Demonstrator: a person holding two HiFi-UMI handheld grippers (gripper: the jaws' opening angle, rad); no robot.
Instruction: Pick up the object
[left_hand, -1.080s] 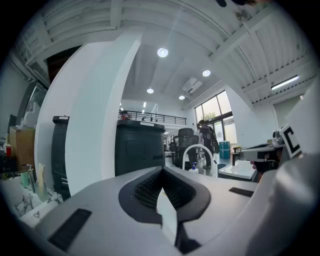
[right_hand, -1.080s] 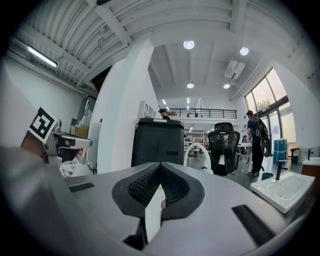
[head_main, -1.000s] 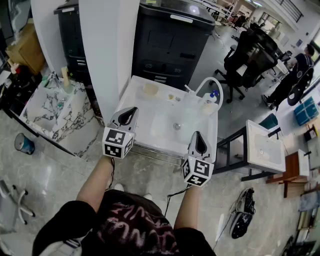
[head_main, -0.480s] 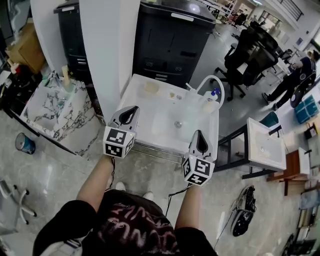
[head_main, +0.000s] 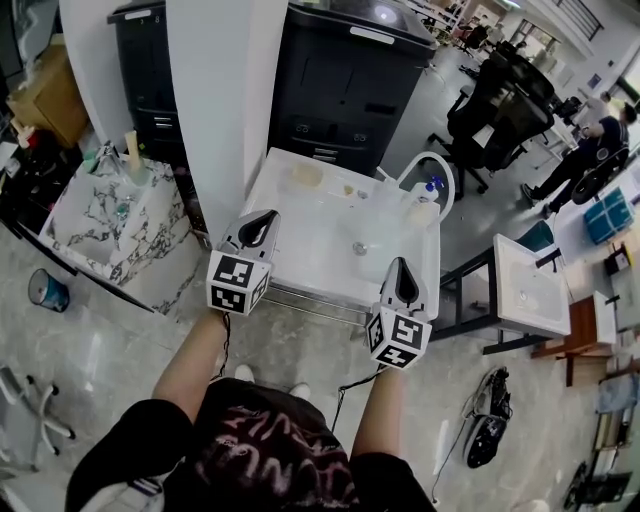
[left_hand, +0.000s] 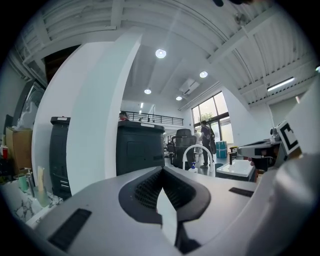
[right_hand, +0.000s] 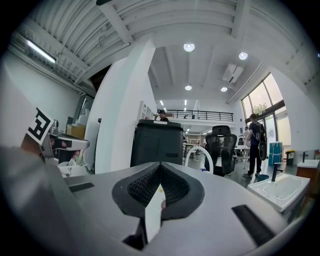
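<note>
Black ribbed pads (left_hand: 146, 188) of the left gripper (left_hand: 163, 168) lie pressed tip to tip with nothing between them. The right gripper (right_hand: 160, 164) shows the same in its own view: jaws closed, empty. Both are held level and point across the white rectangular sink (head_main: 300, 240), the left one at the sink's near left corner, the right one at its near right corner, neither touching it. Which thing the task means I cannot tell; the likely ones all sit along the sink's far ledge. A pale round shallow dish (head_main: 305, 175) sits toward the far left and a few tiny scraps (head_main: 348, 190) at the middle. At the far right, under the white arched tap (head_main: 432, 154), a small bottle with a blue cap (head_main: 428, 186) stands beside a whitish cup-like lump (head_main: 420, 212) too small to make out. The dish looks light and thin, probably stiff at the rim. I would pinch its near rim with the jaws spread first, since a flat glossy ledge leaves little to get under. The bottle looks like light plastic, smooth and easy to tip, so a gentle grip round its body below the cap seems safest.
</note>
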